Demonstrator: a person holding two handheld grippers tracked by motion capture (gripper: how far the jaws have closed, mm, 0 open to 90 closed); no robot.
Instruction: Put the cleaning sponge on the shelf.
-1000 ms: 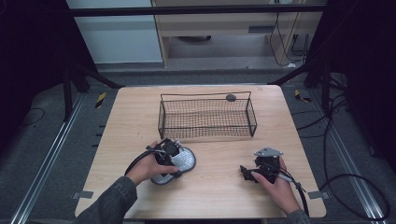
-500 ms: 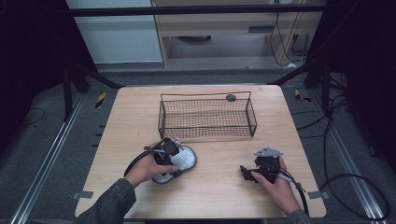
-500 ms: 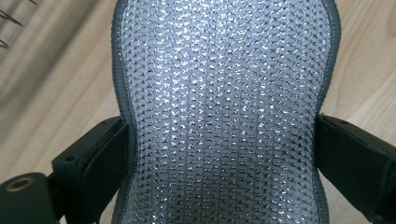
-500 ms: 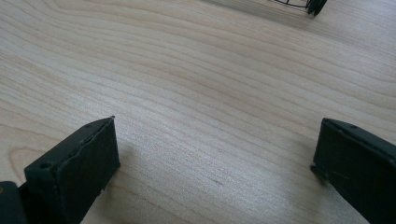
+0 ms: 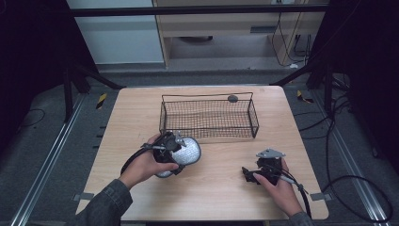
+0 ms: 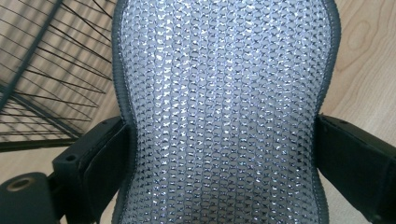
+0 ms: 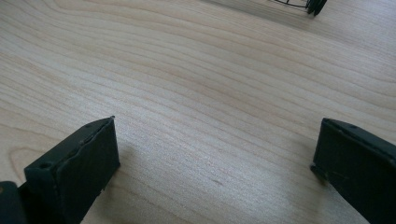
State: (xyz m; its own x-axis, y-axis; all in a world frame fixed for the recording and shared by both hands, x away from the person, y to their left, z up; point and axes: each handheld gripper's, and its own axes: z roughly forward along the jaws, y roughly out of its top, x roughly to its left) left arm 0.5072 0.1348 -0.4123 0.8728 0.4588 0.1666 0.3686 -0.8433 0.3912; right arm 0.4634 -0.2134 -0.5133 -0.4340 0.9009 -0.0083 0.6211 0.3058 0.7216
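The pale wooden table point(image 5: 221, 197) lay mostly bare: open board ran between the two hands and along the near edge, and a clear strip separated the far rim from the black wire basket point(image 5: 209, 117), which stood toward the back, well inside both side edges. A small dark round object point(image 5: 232, 98) sat at the basket's far rim; what it was could not be told from the high view.

The left gripper point(image 5: 175, 149) was at the near left of the basket, just beside its front corner. Its jaws were clamped on the silver-grey mesh pad with a dark bound edge point(image 6: 224, 102), one black jaw pressed against each side where the pad narrowed. The pad seemed to be lifted slightly off the board, though the high view left that unsure.

The right gripper point(image 5: 251, 175) rested low over the near right of the table, well apart from the basket, its jaws spread wide with only bare wood between them.
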